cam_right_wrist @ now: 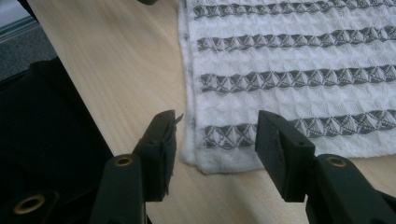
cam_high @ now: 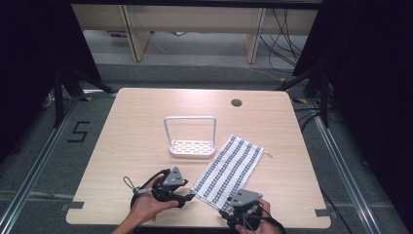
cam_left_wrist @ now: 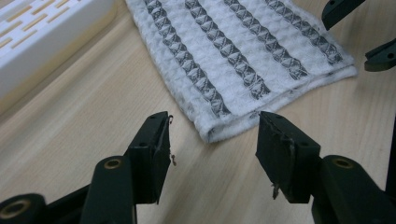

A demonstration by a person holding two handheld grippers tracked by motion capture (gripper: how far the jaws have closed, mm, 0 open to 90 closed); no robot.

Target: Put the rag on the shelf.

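Note:
A folded white towel with grey stripes lies slanted on the wooden table, right of centre. My left gripper is open at the towel's near left corner, its jaws on either side of that corner just short of it. My right gripper is open at the towel's near right corner, with the corner lying between its jaws. In the left gripper view the right gripper's fingertips show at the top right, by the far end of the towel's near edge.
A white rack with a tall wire handle and a slotted base stands behind the towel's left side, also as a rack edge. A cable hole is at the table's back. The table's near edge is close to my right gripper.

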